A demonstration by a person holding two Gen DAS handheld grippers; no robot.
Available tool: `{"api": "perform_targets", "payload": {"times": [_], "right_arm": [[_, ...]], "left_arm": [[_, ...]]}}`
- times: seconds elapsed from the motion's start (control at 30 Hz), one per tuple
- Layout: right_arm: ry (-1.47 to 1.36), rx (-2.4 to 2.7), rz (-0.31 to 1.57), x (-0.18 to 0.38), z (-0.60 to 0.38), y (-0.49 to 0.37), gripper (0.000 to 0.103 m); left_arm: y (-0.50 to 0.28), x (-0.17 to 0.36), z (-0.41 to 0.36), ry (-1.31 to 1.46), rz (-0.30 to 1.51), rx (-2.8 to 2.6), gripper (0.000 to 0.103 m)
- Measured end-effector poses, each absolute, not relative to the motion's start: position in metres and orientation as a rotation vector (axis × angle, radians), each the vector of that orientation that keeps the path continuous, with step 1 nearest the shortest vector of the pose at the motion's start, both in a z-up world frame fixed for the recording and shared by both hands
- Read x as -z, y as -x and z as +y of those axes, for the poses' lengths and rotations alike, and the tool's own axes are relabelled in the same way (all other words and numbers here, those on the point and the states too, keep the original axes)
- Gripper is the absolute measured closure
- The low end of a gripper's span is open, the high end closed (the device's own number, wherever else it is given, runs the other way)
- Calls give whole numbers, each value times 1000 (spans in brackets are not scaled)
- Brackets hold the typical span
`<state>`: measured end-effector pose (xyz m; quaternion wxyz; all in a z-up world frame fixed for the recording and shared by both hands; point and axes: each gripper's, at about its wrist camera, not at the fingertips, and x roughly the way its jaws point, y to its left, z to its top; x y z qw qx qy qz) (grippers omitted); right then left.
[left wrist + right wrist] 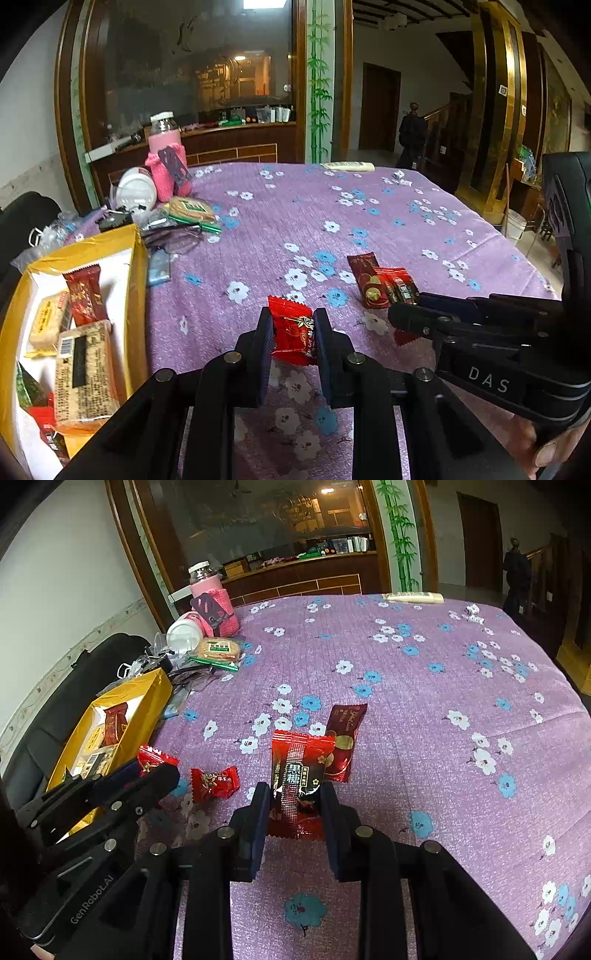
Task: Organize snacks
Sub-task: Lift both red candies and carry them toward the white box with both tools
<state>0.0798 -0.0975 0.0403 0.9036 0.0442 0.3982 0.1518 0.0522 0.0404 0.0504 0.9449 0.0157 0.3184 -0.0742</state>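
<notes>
Gripping red candy (295,334), left gripper (293,325) hangs seemingly clear of yellow box (138,258).

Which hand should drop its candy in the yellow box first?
Left, probably. The left gripper already pinches a red candy, and the yellow box sits right beside it. The right gripper, holding a red-and-black packet, is farther from the box.
</notes>
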Motion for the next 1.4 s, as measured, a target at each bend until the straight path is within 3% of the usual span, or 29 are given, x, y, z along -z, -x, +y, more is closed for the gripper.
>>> {"api": "perform_targets", "payload": {"times": [0.37,1.4], "right_arm": [[-60,-301,803,-41,-94,-79,77],[-55,-313,784,-45,-90,-75,77]], "left_arm": [[-46,-56,39,-101,565,62,82],[-47,-56,40,-129,541,6,82]]}}
